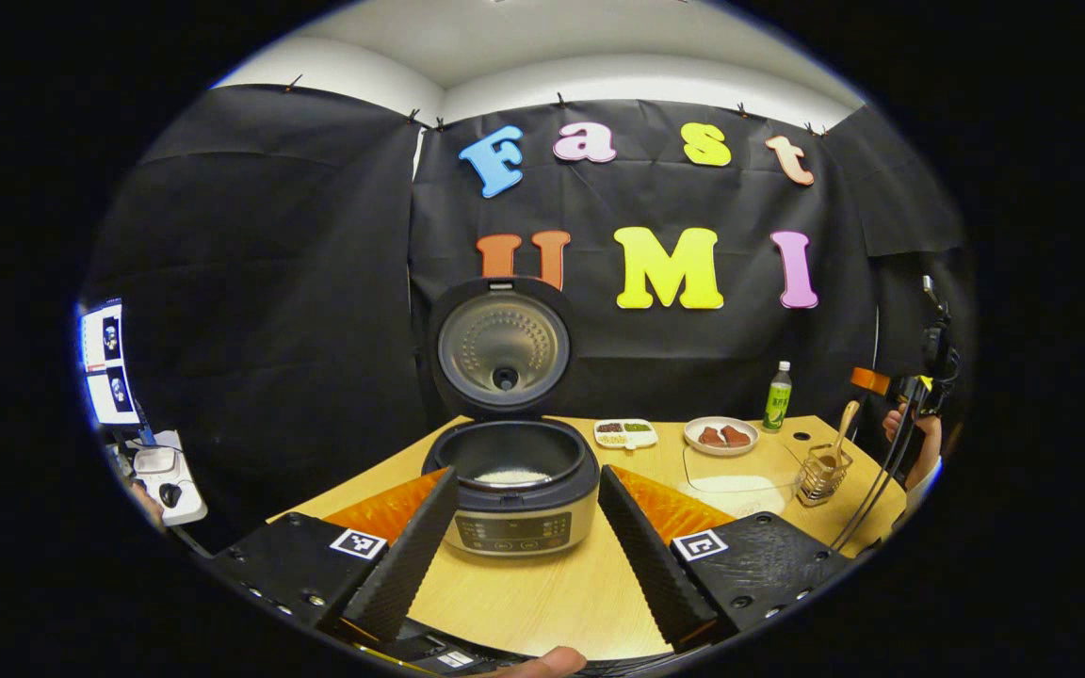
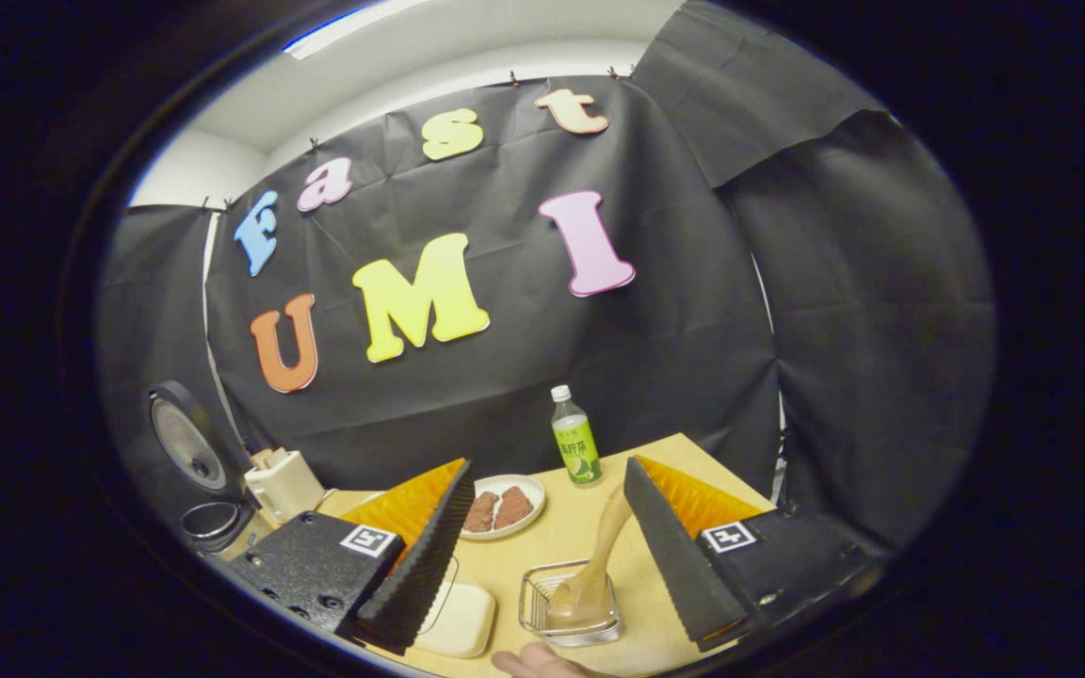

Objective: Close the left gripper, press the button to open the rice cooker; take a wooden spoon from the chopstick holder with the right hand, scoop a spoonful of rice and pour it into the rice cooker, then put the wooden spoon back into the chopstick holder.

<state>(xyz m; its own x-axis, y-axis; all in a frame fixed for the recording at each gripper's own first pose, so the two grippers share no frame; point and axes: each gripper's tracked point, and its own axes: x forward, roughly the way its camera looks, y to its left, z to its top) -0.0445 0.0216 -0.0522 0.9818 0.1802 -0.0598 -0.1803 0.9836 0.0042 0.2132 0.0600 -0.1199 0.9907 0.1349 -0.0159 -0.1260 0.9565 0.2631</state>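
Spoon back in the holder, rice cooker [image 1: 511,490] lid up.
Right gripper [image 2: 542,556] hangs open, apparently clear of the wooden spoon [image 2: 597,556]; a careless withdrawal could tip the chopstick holder [image 2: 569,605].

Rice cooker [image 1: 511,490] front corners masked behind left tongs [image 1: 516,541]. Wooden spoon [image 2: 596,556] bowl blurred inside chopstick holder [image 2: 569,603] between right tongs [image 2: 542,556]. Contents of small divided dish [image 1: 625,432], beyond left tongs, too small to identify.

Tan wooden spoon [image 2: 599,556], green bottle [image 2: 575,449]
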